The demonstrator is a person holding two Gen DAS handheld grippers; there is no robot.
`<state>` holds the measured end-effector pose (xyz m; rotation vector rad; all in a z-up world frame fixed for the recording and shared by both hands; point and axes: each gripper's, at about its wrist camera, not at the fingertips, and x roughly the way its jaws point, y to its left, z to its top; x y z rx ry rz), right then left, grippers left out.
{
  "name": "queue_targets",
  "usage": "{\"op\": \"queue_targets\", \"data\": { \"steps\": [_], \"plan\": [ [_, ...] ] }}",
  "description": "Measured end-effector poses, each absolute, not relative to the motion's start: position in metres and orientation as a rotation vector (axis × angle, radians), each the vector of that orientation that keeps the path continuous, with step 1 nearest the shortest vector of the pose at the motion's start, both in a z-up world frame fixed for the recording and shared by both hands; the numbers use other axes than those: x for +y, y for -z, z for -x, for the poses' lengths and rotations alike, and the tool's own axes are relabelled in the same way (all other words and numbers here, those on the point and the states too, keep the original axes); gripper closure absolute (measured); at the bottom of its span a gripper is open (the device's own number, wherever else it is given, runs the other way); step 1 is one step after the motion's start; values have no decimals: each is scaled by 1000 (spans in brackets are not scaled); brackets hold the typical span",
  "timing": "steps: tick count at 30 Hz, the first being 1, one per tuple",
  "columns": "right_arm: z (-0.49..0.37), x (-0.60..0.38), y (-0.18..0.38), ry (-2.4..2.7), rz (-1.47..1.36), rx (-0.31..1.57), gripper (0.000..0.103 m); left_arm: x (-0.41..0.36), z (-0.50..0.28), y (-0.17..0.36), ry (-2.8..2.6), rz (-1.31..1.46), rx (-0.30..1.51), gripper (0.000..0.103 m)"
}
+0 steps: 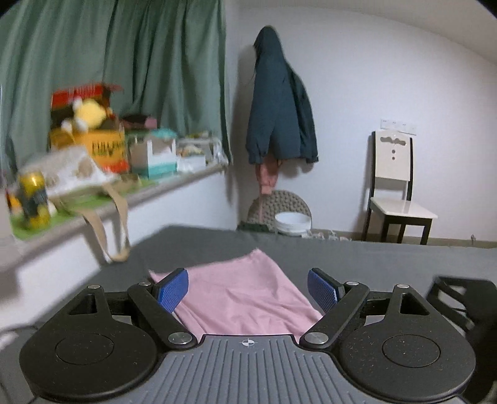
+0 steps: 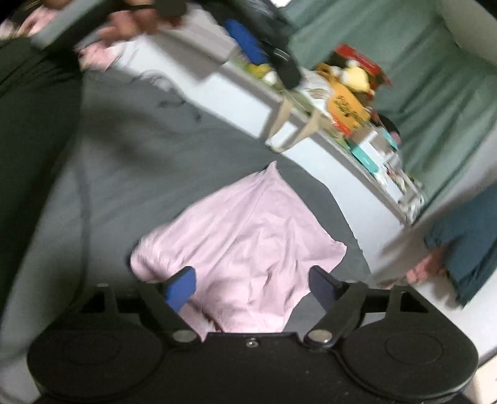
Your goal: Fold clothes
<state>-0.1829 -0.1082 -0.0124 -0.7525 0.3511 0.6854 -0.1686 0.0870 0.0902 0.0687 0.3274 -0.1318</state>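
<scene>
A pink garment point(image 1: 239, 295) lies partly folded on the grey bed sheet point(image 1: 372, 264). My left gripper point(image 1: 247, 290) hangs open just above its near end, blue pads wide apart, nothing held. In the right wrist view the same pink garment point(image 2: 242, 239) spreads out on the grey sheet point(image 2: 155, 155), creased, one corner pointing away. My right gripper point(image 2: 253, 287) is open over the garment's near edge, its fingers apart and empty. The other gripper point(image 2: 248, 40) appears blurred at the top, held by a hand point(image 2: 130, 25).
A long ledge point(image 1: 139, 195) beside the bed carries boxes, a yellow can point(image 1: 32, 199), a plush toy and a tote bag with hanging straps point(image 1: 105, 230). A green curtain point(image 1: 124, 62) hangs behind. A dark jacket point(image 1: 279, 108), a white chair point(image 1: 394, 186) and a white bucket point(image 1: 292, 222) stand beyond the bed.
</scene>
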Motion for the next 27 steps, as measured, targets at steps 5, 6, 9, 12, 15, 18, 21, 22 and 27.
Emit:
{"op": "queue_targets", "data": {
  "steps": [5,6,9,12,15,18,21,22,27],
  "plan": [
    [193,-136,0,-662,597,334,7,76,169,-123,188,-227,270,6],
    [195,-141,-1,-648,588,325,5,74,165,-124,195,-233,245,6],
    [186,-142,-3,-586,549,333,1,69,155,-113,207,-170,211,6],
    [170,-141,-2,-556,499,339,1,74,142,-84,220,-64,222,6],
    [153,-138,2,-548,492,371,0,85,130,-50,225,1,279,6],
    [141,-128,2,-544,511,402,0,94,127,-29,221,-15,324,6],
    [133,-113,-5,-571,539,430,0,101,128,-21,247,-40,375,6],
    [133,-109,-8,-588,555,430,0,102,130,-20,260,-51,372,6],
    [131,-107,-17,-630,597,441,0,98,142,-19,353,-119,381,6]
  ]
}}
